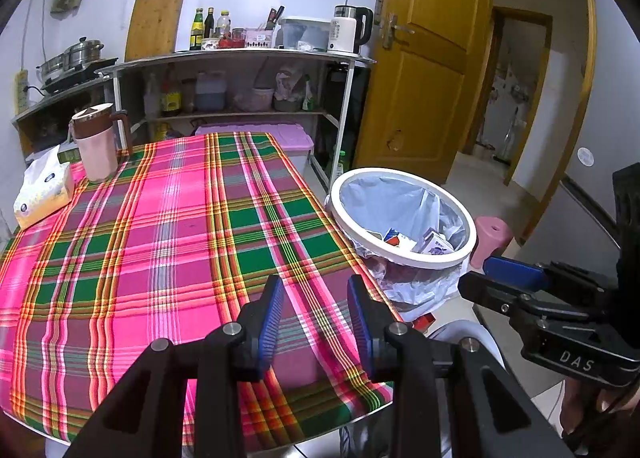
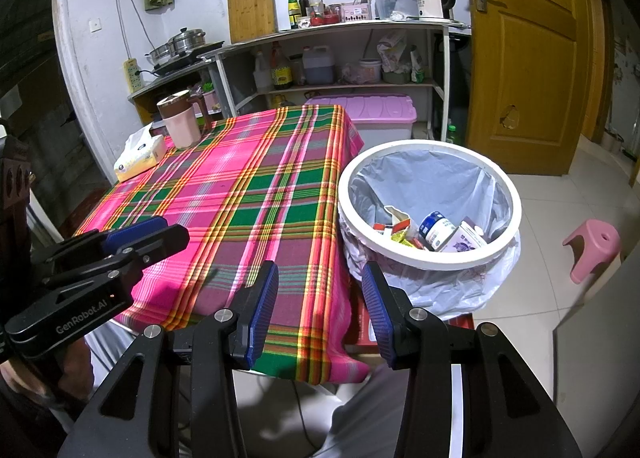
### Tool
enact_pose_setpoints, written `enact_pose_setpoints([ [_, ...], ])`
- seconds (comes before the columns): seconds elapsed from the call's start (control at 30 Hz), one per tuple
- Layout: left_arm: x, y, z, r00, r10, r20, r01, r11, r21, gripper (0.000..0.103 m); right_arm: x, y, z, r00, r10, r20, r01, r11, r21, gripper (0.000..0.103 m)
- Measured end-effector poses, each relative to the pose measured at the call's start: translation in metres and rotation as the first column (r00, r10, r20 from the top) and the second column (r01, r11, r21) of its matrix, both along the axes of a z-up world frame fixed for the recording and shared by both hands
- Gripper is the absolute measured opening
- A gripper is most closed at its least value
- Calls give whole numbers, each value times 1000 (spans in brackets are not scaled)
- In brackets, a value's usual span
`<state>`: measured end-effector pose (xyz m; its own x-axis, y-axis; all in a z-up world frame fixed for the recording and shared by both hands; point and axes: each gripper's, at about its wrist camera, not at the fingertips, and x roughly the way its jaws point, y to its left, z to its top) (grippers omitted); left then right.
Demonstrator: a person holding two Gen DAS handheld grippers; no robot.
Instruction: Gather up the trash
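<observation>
The white-rimmed trash bin (image 1: 420,260) (image 2: 440,264), lined with a pale plastic bag, stands at the table's right side. Inside lie several pieces of trash (image 2: 436,232) (image 1: 416,242): cartons, wrappers and a small blue-and-white can. My left gripper (image 1: 316,290) hovers over the near edge of the plaid tablecloth (image 1: 180,238), open, with nothing between its blue pads. My right gripper (image 2: 320,274) is open and empty too, over the cloth's near right corner (image 2: 248,185) beside the bin. Each gripper shows in the other's view: right gripper (image 1: 476,278), left gripper (image 2: 176,232).
A tissue box (image 1: 42,189) (image 2: 140,157) and a pink lidded jug (image 1: 96,141) (image 2: 180,121) stand at the table's far left. Behind are kitchen shelves and a purple storage box (image 2: 372,113). A pink stool (image 2: 592,246) stands on the tiled floor beyond the bin.
</observation>
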<state>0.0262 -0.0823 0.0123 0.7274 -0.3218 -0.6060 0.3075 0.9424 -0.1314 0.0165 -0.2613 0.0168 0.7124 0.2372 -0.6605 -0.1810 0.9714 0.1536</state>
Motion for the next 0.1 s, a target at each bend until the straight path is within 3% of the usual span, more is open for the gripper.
enact_pose_setpoints([
  [0.1, -1, -2, 0, 1000, -3, 2, 3, 1000, 1, 33, 0, 0, 0, 1000, -1, -1, 1, 1000, -1, 45],
])
